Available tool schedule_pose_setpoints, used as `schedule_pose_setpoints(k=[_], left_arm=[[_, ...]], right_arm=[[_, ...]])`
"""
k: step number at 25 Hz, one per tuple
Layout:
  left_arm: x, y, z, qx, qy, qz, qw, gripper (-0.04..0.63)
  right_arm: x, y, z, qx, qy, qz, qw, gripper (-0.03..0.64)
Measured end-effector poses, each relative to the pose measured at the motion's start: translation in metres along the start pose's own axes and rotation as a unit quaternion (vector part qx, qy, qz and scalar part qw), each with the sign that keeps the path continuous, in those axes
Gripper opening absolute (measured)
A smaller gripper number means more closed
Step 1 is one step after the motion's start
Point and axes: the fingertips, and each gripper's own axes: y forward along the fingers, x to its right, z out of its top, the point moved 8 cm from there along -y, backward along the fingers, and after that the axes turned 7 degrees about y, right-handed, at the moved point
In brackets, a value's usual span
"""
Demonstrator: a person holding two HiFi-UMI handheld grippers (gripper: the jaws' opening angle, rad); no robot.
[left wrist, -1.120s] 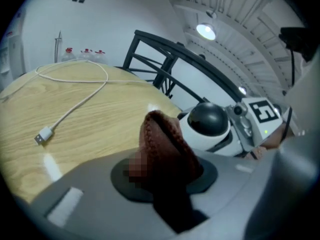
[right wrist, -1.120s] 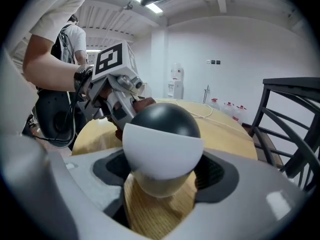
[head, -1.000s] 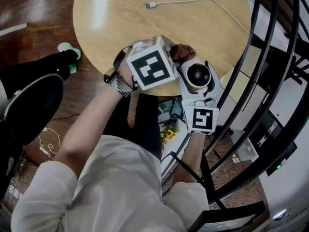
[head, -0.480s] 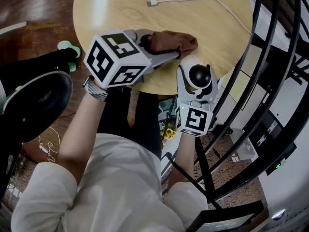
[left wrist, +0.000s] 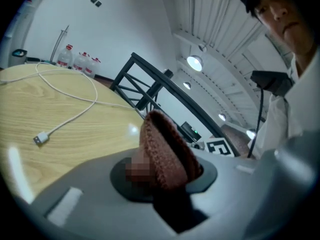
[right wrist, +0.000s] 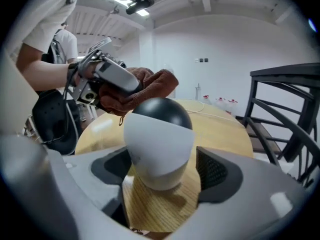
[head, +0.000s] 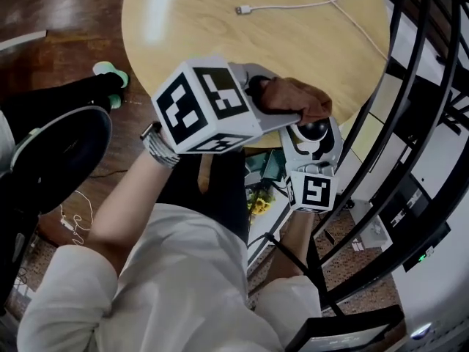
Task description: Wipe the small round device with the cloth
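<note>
Evidently the left gripper (left wrist: 165, 186) was clamped on the brown cloth (left wrist: 162, 149), which lay against the black dome of the small round camera (right wrist: 157, 144). The right gripper (right wrist: 160, 189) pinched that camera near the wooden table's (head: 220, 28) edge. A good wipe probably needed light, short strokes against a steady right-hand hold.

White-walled loft-like room, round wooden table (head: 220, 28), black metal railing (right wrist: 287, 70)

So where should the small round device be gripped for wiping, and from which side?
Probably the white lower body, side-on, as the right gripper clamps it: its flanks fit the jaws, and the dark dome is left exposed to the cloth.
</note>
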Motion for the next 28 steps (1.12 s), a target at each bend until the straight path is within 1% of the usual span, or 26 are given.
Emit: schedule_pose_setpoints(k=[2, 3, 5, 7, 8, 10, 13, 16, 19, 23, 28], left_arm=[[0.003, 0.006, -0.002, -0.006, -0.007, -0.015, 0.9998, 0.124], [0.005, 0.008, -0.003, -0.011, -0.009, -0.02, 0.9997, 0.124], [0.005, 0.012, -0.005, -0.025, -0.007, -0.019, 0.9995, 0.124], [0.005, 0.015, -0.007, -0.045, 0.0, -0.015, 0.9989, 0.124], [0.004, 0.016, -0.008, -0.052, 0.004, -0.013, 0.9985, 0.124], [0.003, 0.018, -0.008, -0.06, 0.01, -0.012, 0.9981, 0.124], [0.002, 0.019, -0.006, -0.067, 0.015, -0.019, 0.9974, 0.124], [-0.001, 0.019, -0.005, -0.073, 0.014, -0.022, 0.997, 0.126], [-0.007, 0.021, -0.008, -0.09, 0.019, -0.004, 0.9957, 0.124], [-0.015, 0.024, -0.01, -0.108, 0.023, 0.012, 0.9938, 0.123], [-0.02, 0.031, -0.015, -0.145, 0.034, 0.023, 0.9887, 0.123]], right_arm=[[0.004, 0.0, 0.003, -0.01, -0.037, 0.049, 0.998, 0.4], [0.004, 0.002, 0.004, -0.02, -0.059, 0.08, 0.995, 0.401], [0.005, 0.009, 0.004, -0.048, -0.104, 0.133, 0.984, 0.4], [0.006, 0.016, 0.004, -0.064, -0.128, 0.156, 0.977, 0.398], [0.006, 0.019, 0.005, -0.062, -0.132, 0.161, 0.976, 0.367], [0.006, 0.021, 0.005, -0.049, -0.127, 0.161, 0.977, 0.362], [0.004, 0.019, 0.003, -0.034, -0.103, 0.141, 0.984, 0.362], [0.002, 0.018, 0.004, -0.025, -0.094, 0.131, 0.987, 0.362], [0.001, 0.018, 0.001, -0.024, -0.089, 0.125, 0.988, 0.362], [0.0, 0.018, 0.001, -0.023, -0.083, 0.121, 0.989, 0.362], [-0.001, 0.018, 0.001, -0.018, -0.077, 0.118, 0.99, 0.362]])
